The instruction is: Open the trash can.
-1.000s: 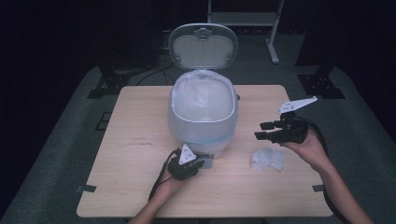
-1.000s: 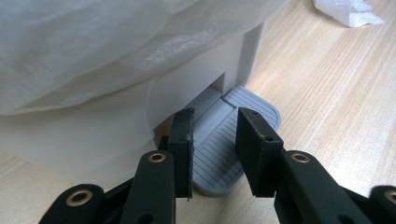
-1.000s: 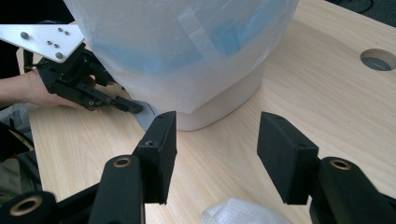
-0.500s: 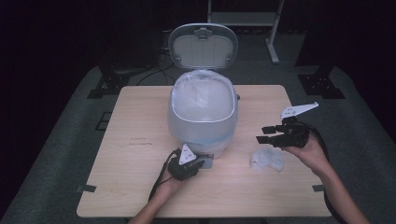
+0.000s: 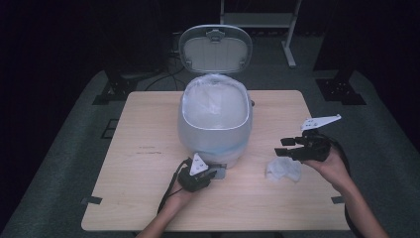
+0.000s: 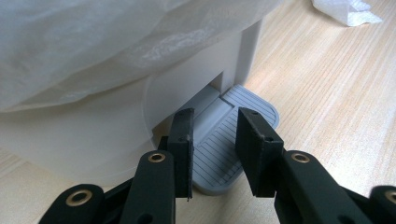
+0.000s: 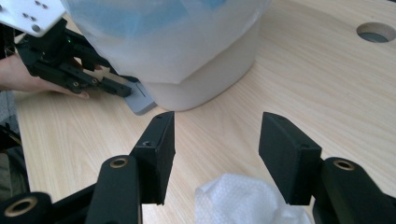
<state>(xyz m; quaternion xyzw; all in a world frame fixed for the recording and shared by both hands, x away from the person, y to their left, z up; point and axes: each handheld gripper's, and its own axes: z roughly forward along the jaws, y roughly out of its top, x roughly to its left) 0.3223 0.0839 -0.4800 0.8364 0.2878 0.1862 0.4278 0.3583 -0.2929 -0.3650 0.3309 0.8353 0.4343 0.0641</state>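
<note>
A pale grey pedal bin (image 5: pixel 215 131) stands mid-table with its lid (image 5: pixel 215 49) raised and a clear plastic liner (image 5: pixel 215 101) inside. My left gripper (image 5: pixel 212 173) sits at the bin's front foot. In the left gripper view its jaws (image 6: pixel 212 121) are narrowly open, resting over the ribbed grey pedal (image 6: pixel 219 154) with nothing between them. A crumpled white tissue (image 5: pixel 283 169) lies on the table to the right of the bin. My right gripper (image 5: pixel 286 146) hovers just above it, wide open (image 7: pixel 215 126), with the tissue (image 7: pixel 238 200) below and between its jaws.
The wooden table (image 5: pixel 138 139) has a round cable hole (image 7: pixel 376 31) behind the bin. Dark floor, stands and cables surround the table. The right gripper view also shows the left gripper (image 7: pixel 116 88) at the pedal (image 7: pixel 140 100).
My right gripper has come down and slightly left, closer over the tissue. The left gripper and the raised lid have not moved.
</note>
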